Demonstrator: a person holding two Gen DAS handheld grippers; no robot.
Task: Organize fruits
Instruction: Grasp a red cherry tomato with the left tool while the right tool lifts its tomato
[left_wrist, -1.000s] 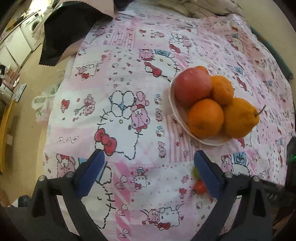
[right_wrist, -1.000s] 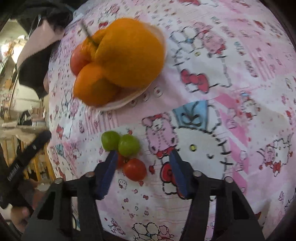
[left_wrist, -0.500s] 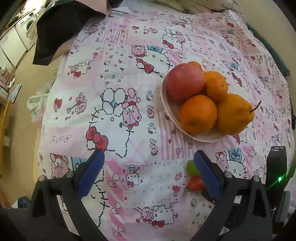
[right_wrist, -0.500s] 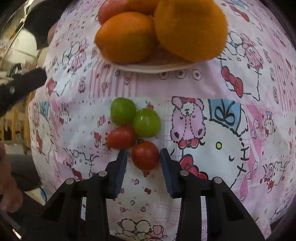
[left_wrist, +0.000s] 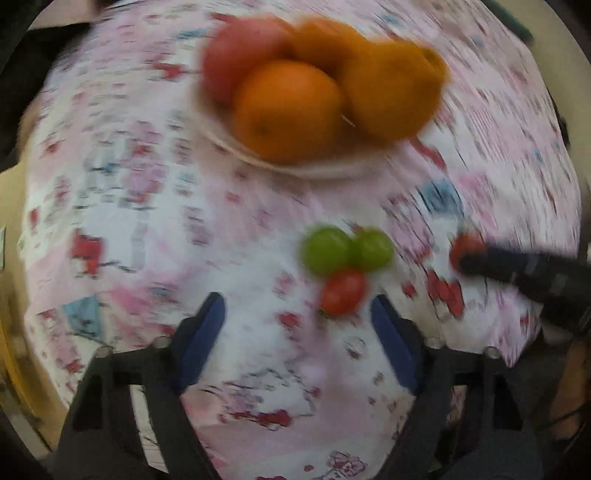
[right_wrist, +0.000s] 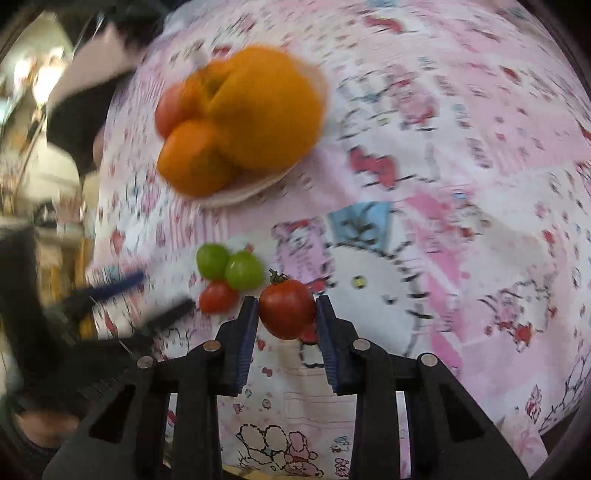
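My right gripper (right_wrist: 286, 308) is shut on a red cherry tomato (right_wrist: 286, 308) and holds it just above the cloth. It shows at the right of the left wrist view (left_wrist: 466, 248). Two green grapes (right_wrist: 229, 265) and a second red tomato (right_wrist: 217, 296) lie together to its left; they also show in the left wrist view (left_wrist: 345, 249). My left gripper (left_wrist: 297, 321) is open, just short of that cluster, with the red tomato (left_wrist: 342, 291) near its right finger. A white bowl (left_wrist: 325, 170) holds oranges (left_wrist: 288, 109) and a red apple (left_wrist: 240, 55).
A pink cartoon-print cloth (right_wrist: 461, 184) covers the table. A dark cloth (right_wrist: 92, 96) lies at the far left corner. The table's edge and the floor show at the left of the left wrist view (left_wrist: 11, 206).
My right gripper has shut on the red tomato and lifted it away from the cluster. My left gripper has moved quickly forward and right toward the grapes; both views are blurred.
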